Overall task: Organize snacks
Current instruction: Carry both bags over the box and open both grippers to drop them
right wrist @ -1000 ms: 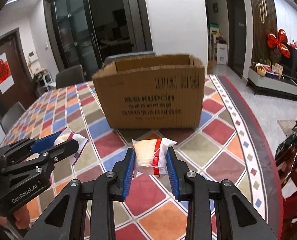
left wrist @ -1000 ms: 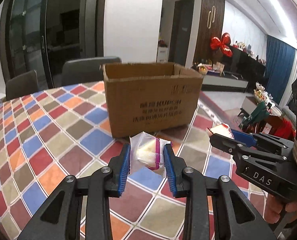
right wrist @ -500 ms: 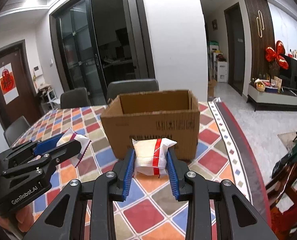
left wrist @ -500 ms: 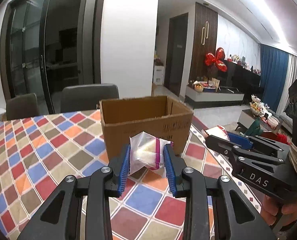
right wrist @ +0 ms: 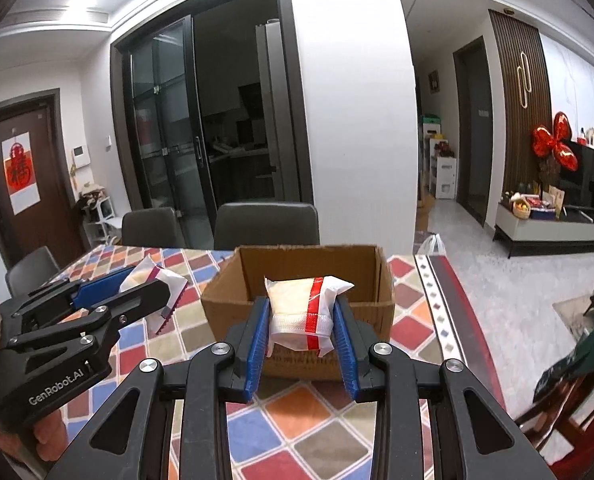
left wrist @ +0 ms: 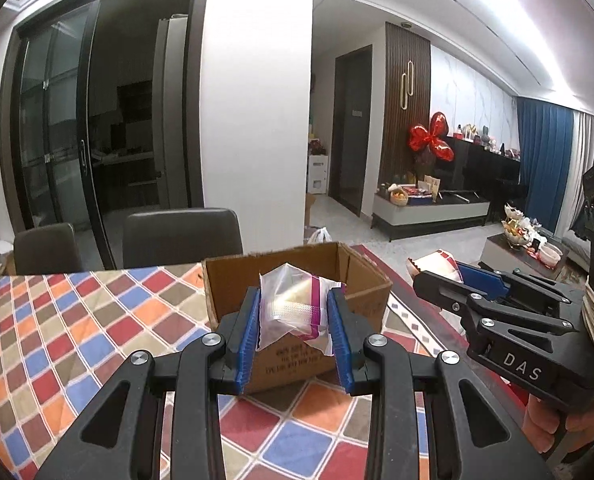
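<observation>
An open cardboard box (left wrist: 367, 300) (right wrist: 225, 300) stands on the checkered tablecloth. My left gripper (left wrist: 295, 320) is shut on a clear snack packet with a purple stripe (left wrist: 293, 310), held above the table just short of the box's near wall. It also shows in the right wrist view (right wrist: 137, 292) with its packet (right wrist: 157, 280). My right gripper (right wrist: 301, 324) is shut on a white snack packet with a red stripe (right wrist: 303, 312), held level with the box rim. In the left wrist view the right gripper (left wrist: 441, 276) holds its packet (left wrist: 433, 262) to the right of the box.
The table's checkered cloth (left wrist: 77, 320) (right wrist: 413, 328) spreads left and in front of the box. Dark chairs (left wrist: 181, 236) (right wrist: 267, 224) stand behind the table. The table's right edge (right wrist: 465, 320) drops to the floor.
Both grippers have risen with their packets; the box now appears lower and smaller, and its open top shows behind each packet.
</observation>
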The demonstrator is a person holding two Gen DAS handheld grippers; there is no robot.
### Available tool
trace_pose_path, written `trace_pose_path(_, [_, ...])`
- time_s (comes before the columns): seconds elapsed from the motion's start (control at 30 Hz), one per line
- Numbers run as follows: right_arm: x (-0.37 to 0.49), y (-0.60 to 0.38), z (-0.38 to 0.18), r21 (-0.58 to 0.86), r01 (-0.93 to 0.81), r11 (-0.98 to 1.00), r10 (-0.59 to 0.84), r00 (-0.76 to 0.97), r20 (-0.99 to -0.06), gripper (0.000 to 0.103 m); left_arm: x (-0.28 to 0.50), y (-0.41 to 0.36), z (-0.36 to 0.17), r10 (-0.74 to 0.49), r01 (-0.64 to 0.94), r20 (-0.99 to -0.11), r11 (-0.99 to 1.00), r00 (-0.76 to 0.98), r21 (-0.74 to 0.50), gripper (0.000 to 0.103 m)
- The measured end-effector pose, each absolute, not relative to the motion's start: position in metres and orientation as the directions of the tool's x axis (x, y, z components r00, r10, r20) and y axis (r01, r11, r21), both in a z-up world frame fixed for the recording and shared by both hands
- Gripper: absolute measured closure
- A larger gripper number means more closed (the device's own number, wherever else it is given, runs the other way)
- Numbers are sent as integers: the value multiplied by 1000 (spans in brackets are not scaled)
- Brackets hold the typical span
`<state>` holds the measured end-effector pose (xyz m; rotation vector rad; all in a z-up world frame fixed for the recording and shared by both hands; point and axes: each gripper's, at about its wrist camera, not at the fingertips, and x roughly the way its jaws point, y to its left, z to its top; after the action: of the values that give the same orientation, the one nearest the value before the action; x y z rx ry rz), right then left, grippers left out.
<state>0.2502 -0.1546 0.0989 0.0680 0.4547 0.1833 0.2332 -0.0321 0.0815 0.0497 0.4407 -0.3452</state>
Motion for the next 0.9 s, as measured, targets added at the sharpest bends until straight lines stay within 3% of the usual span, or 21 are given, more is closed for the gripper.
trace_pose_path(0.37, [294, -162, 119, 85, -159, 984, 180, 874, -451, 70, 277, -38, 100, -305, 328, -458, 944, 835, -30, 70])
trace_pose_path(0.9, [374, -176, 130, 128, -143, 981, 192, 768, -612, 70, 353, -56, 109, -214, 280, -586, 960, 782, 23, 70])
